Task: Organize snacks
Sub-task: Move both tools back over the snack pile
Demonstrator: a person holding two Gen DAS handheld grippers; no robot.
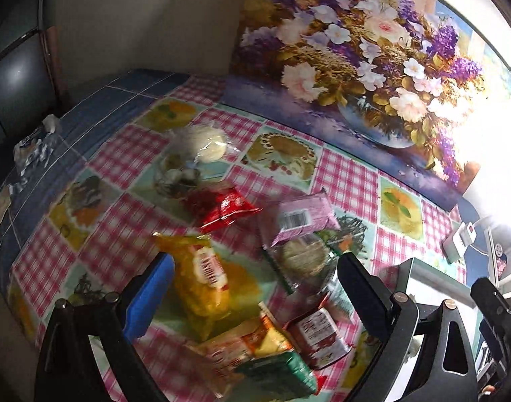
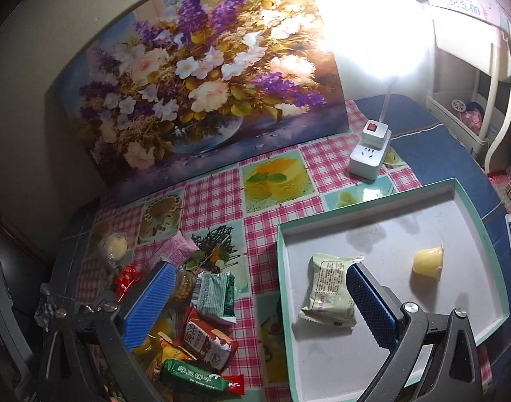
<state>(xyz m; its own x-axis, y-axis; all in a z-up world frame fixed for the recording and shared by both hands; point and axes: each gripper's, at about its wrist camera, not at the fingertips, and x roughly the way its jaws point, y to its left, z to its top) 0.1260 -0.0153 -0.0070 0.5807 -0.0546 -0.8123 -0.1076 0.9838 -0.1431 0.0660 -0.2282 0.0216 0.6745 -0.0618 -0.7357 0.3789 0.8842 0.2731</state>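
Observation:
In the left wrist view, my left gripper (image 1: 255,258) is open and hovers over a loose pile of snacks on the checked tablecloth. Between its fingers lie a yellow packet (image 1: 205,281) and a clear packet with a round biscuit (image 1: 302,258). A red packet (image 1: 225,207) and a pink packet (image 1: 299,217) lie just beyond. My right gripper (image 2: 260,268) is open, holding nothing, and straddles the left rim of the teal-edged tray (image 2: 372,201). The tray holds a pale green packet (image 2: 329,291) and a yellow jelly cup (image 2: 428,261). The snack pile (image 2: 201,328) lies left of the tray.
A large floral painting (image 2: 195,83) leans against the wall behind the table. A white socket block with a red switch (image 2: 369,154) stands behind the tray under a glaring lamp. A wrapped white pastry (image 1: 205,144) lies farther back. Crumpled wrappers (image 1: 34,150) rest on the blue cloth at the left.

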